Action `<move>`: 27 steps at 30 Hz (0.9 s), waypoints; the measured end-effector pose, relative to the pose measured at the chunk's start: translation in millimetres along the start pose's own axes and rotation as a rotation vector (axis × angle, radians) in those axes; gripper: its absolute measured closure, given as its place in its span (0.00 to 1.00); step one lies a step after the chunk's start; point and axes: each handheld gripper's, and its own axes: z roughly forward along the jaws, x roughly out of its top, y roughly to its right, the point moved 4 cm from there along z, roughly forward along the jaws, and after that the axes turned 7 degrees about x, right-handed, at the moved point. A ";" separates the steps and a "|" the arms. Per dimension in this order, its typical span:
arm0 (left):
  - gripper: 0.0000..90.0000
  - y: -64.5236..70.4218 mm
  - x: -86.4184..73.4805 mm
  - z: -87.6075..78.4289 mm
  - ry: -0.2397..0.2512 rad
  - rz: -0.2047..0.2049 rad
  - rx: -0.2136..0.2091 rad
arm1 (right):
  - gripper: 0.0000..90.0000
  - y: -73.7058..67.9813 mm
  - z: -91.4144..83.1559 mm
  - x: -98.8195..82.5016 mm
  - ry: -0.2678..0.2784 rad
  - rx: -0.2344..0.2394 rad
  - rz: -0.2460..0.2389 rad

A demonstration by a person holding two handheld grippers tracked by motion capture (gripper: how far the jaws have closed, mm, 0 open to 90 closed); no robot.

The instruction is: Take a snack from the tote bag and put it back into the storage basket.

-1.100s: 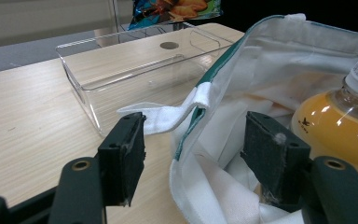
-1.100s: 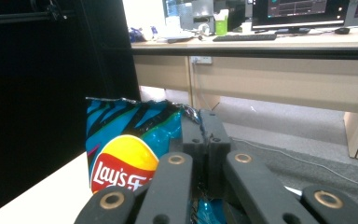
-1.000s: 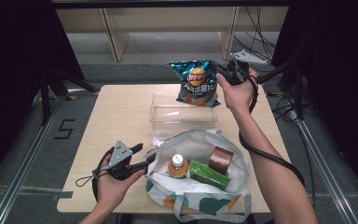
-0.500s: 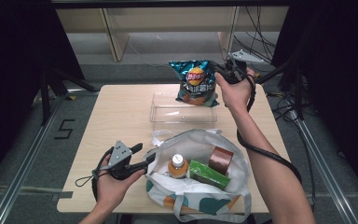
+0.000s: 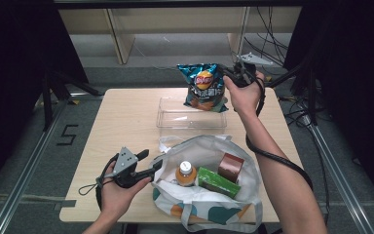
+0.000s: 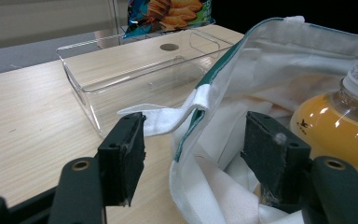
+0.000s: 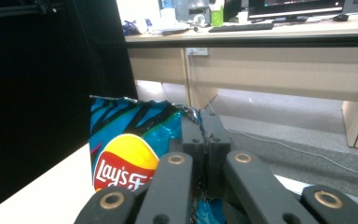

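My right gripper point(image 5: 230, 74) is shut on the top right corner of a blue Lay's chip bag point(image 5: 203, 87), which hangs above the far end of a clear plastic container point(image 5: 191, 113). In the right gripper view its jaws point(image 7: 204, 122) pinch the crimped top edge of the chip bag point(image 7: 126, 149). My left gripper point(image 5: 152, 166) is at the left rim of a white tote bag point(image 5: 209, 209). In the left gripper view my left gripper point(image 6: 196, 144) stands open, the tote bag's rim point(image 6: 279, 56) and strap loose between the jaws, no pad pressing.
Inside the tote bag stand an orange juice bottle point(image 5: 185, 173), a green carton point(image 5: 218, 181) and a brown box point(image 5: 230, 167). The juice bottle point(image 6: 340, 121) is close to the right jaw. The wooden table point(image 5: 121, 122) has bare room at its left half.
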 end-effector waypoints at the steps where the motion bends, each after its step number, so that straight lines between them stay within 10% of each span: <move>1: 0.42 -0.1 0.0 0.0 0.001 -0.002 0.001 | 1.00 -0.5 0.2 -0.5 0.002 -0.004 0.012; 27: 0.42 0.0 -0.5 0.5 -0.001 -0.003 0.003 | 1.00 1.8 13.0 -4.7 -0.017 0.007 0.011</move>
